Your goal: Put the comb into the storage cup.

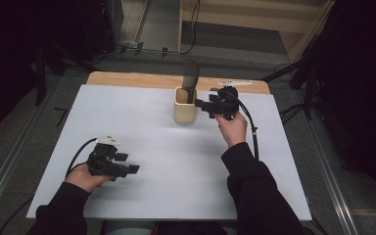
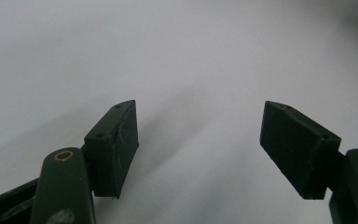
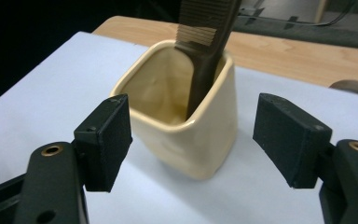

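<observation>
A cream cup (image 1: 184, 110) is standing upright on the white desk (image 1: 142, 132), toward the far side and a little right of the middle. A dark comb (image 1: 191, 78) is sticking up out of the cup. Its handle is going down inside, leaning on the cup's far wall, and its teeth are up in the air above the rim.

The right claw (image 1: 199, 104) is sitting just to the right of the cup, pointing at its side. In the right gripper view, the cup (image 3: 182, 126) is showing right ahead, between the two black jaws. The jaws are standing wide apart, one on each side of the cup, and they are not pressing on it. There is a gap between each pad and the cup wall. The right claw is holding nothing. A hand (image 1: 232, 128) in a dark sleeve is holding the gripper, and a black cable is trailing back along the arm.

The left claw (image 1: 129, 164) is resting low at the near left part of the desk, well apart from the cup. In the left gripper view, its jaws are standing wide open too, with bare white desk (image 2: 191, 70) between them. It is holding nothing.

Past the white sheet, a strip of wooden desk top (image 1: 127, 78) is peeking out at the far edge.
</observation>
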